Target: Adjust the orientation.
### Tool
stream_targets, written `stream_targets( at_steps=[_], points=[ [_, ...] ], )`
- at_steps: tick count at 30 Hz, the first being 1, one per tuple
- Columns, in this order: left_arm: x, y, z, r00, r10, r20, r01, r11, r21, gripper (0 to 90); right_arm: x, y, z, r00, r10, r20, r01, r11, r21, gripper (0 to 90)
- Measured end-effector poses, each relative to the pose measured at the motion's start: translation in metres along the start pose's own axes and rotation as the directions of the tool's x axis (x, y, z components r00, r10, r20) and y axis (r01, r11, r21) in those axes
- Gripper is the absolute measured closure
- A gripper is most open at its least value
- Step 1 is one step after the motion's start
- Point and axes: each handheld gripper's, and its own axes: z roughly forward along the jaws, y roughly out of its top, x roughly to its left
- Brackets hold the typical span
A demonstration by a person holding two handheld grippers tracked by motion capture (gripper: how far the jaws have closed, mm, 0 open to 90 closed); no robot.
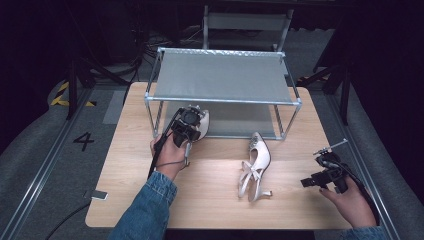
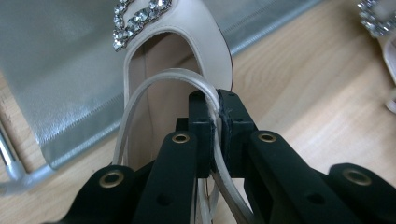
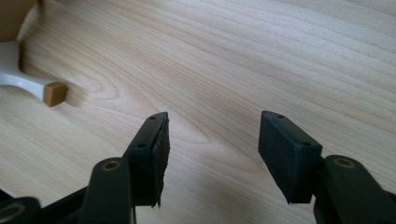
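Right now the left gripper (image 2: 217, 109) is pinching the slingback strap (image 2: 154, 84) of one pale shoe (image 1: 201, 122), carrying it toward the rack's lower shelf (image 1: 235, 122); the right gripper (image 3: 212, 154) is idling wide apart, and next it's needing a gentle set-down.

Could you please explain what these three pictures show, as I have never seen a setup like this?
A person sits at a wooden table and holds a hand tool with two black jaws in each hand; there is no robot arm. The high view looks down from above the person's side. The other two pictures come from small cameras riding on each tool, looking along its jaws.

On the table stands a metal shoe rack with grey fabric shelves. One pale heeled shoe lies on the wood in front of it.

The left gripper is shut on the thin strap of a second shoe, which it holds at the rack's lower shelf; its rhinestone buckle shows in the left gripper view.

The right gripper is open and holds nothing, over bare wood near the lying shoe's heel tip.
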Motion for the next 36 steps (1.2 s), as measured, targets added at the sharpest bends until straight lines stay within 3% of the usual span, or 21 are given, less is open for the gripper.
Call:
stream_targets(
  at_steps=[6, 9, 13, 17, 22, 25, 28, 36],
  points=[
    [0.006, 0.007, 0.014, 0.9993, -0.026, -0.028, 0.025, 0.9986, -0.046, 84.9, 0.006, -0.003, -0.001, 0.9998, -0.012, -0.013, 0.012, 1.000, -0.004, 43.4],
    [0.005, 0.008, 0.017, 0.9976, -0.025, -0.065, 0.020, 0.9978, -0.063, 84.9, 0.008, -0.004, 0.000, 0.9998, -0.016, -0.014, 0.016, 1.000, 0.002, 43.3],
    [0.004, 0.007, 0.020, 0.9964, -0.027, -0.080, 0.020, 0.9966, -0.080, 84.5, 0.008, -0.006, -0.001, 0.9998, -0.005, -0.018, 0.006, 1.000, 0.002, 43.3],
    [0.004, 0.006, 0.020, 0.9977, -0.031, -0.061, 0.025, 0.9955, -0.091, 83.0, 0.008, -0.007, -0.003, 0.9997, -0.007, -0.025, 0.006, 1.000, -0.005, 43.3],
    [0.004, 0.006, 0.023, 0.9993, -0.036, 0.012, 0.036, 0.9961, -0.081, 81.2, 0.011, -0.007, -0.003, 0.9996, -0.011, -0.025, 0.010, 1.000, -0.004, 43.3],
    [0.003, 0.007, 0.021, 0.9990, -0.029, 0.033, 0.032, 0.9946, -0.099, 68.2, 0.011, -0.007, -0.003, 0.9996, -0.013, -0.025, 0.013, 1.000, -0.003, 43.3],
    [0.000, 0.007, 0.017, 0.9943, -0.020, 0.104, 0.034, 0.9902, -0.135, 60.4, 0.010, -0.007, -0.004, 0.9996, -0.015, -0.025, 0.015, 1.000, -0.008, 43.3],
    [-0.003, -0.001, -0.007, 0.9956, 0.022, 0.091, -0.008, 0.9870, -0.161, 51.3, 0.012, 0.000, -0.002, 0.9992, -0.027, -0.030, 0.027, 1.000, -0.008, 43.2]
  ],
)
